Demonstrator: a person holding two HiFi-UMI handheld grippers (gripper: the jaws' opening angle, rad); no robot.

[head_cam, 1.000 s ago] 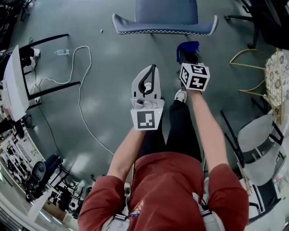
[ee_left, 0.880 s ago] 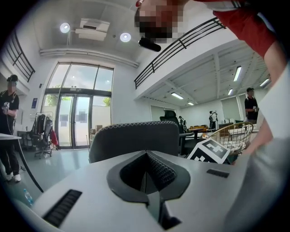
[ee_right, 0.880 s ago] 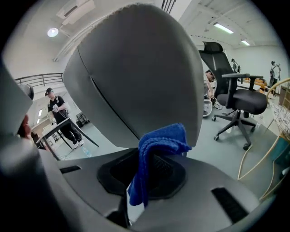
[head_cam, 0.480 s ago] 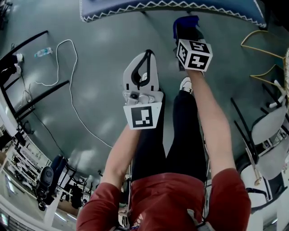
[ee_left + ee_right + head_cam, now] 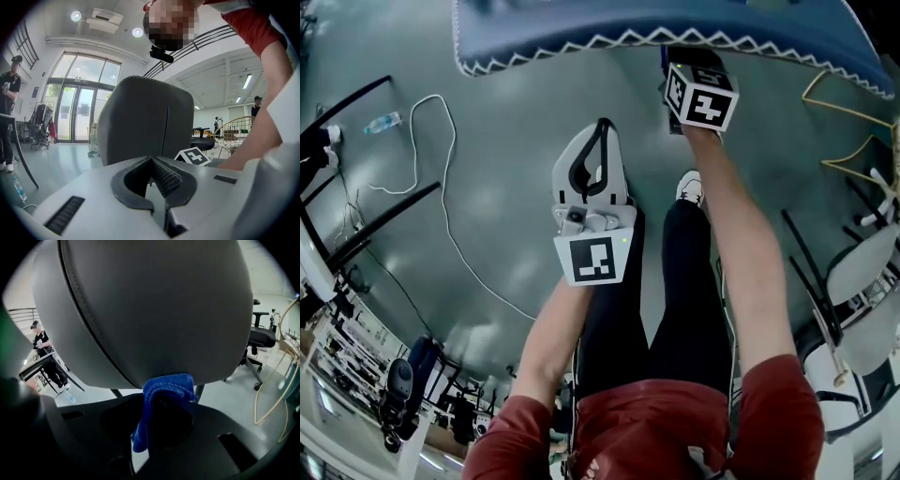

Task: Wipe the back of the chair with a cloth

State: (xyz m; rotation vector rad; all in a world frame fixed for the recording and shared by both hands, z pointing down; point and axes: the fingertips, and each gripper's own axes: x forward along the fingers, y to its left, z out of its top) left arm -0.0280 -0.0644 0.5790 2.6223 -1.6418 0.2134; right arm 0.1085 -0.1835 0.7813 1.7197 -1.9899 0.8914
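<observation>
We hold the right gripper (image 5: 161, 420) up against the back of the chair (image 5: 150, 305). Its jaws are closed tight on the blue cloth (image 5: 161, 394). The cloth is bunched up between the jaws and sticks out past their tips. The top of the bunch touches the grey chair back near its bottom edge. One loose end of the cloth hangs down from the chair, between the jaws.

In the head view, the chair (image 5: 656, 23) has a zigzag stitch along its edge. The front of the right gripper is tucked just under that edge, and its marker cube (image 5: 701, 94) sits just clear of the chair.

The left gripper (image 5: 602, 131) is well apart from the chair and does not touch it. Its jaws are closed, with their tips pressed together, and they hold nothing. In the left gripper view, the chair (image 5: 145, 122) stands upright in front of this gripper (image 5: 151, 159).

On the floor, far from the chair, lie a white cable (image 5: 441, 187) and a small bottle (image 5: 382, 122). Our white shoe (image 5: 692, 187) is on the floor near the chair.
</observation>
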